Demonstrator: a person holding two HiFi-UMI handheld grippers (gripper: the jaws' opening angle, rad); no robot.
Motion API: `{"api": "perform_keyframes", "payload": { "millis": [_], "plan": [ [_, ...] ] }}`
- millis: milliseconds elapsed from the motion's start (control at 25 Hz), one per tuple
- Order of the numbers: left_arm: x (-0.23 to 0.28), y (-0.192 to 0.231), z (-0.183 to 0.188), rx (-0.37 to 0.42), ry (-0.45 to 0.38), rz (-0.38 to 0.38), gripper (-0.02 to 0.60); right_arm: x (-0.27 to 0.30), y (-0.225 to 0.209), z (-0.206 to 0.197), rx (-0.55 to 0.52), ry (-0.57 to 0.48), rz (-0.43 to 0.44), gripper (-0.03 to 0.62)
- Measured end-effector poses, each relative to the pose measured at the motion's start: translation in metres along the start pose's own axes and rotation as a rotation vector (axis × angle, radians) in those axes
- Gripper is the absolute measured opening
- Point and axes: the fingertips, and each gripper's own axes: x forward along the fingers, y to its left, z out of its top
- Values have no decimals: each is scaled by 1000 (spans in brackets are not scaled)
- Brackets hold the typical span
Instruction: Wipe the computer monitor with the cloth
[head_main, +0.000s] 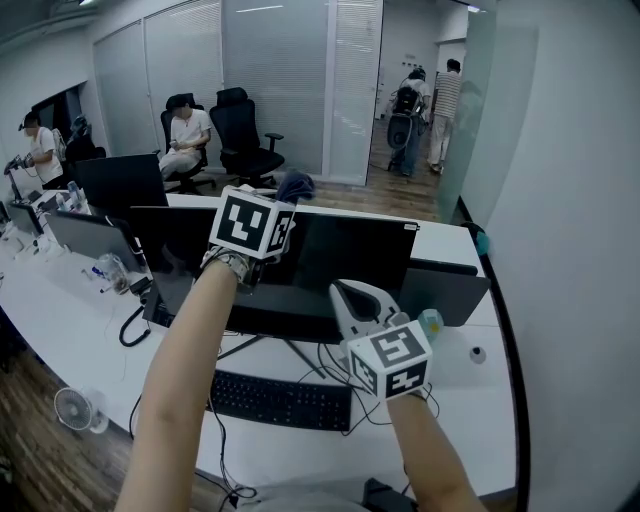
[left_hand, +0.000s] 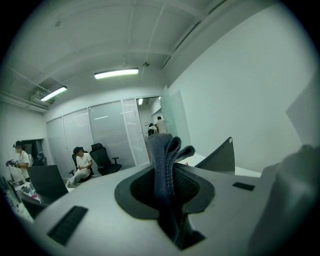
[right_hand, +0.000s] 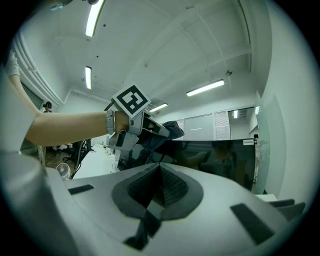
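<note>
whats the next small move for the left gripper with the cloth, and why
Probably lower the left gripper so the cloth presses on the monitor, then start a sideways stroke. Its jaws are shut on the cloth, which pokes up at the monitor's top edge, above most of the dark screen. The right gripper is shut on nothing.

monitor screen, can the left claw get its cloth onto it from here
Probably yes: the left claw, shut on the cloth, is by the monitor top edge with nothing between.
</note>
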Motion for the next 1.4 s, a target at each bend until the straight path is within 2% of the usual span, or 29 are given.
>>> {"api": "perform_keyframes", "payload": {
  "millis": [400, 1400],
  "plan": [
    [11, -31, 11, 19, 0, -14, 64, -18, -25, 2, 12, -13, -26, 6],
    [43, -124, 43, 103, 3, -109, 64, -62, -77, -3, 34, -34, -109, 6]
  ]
}}
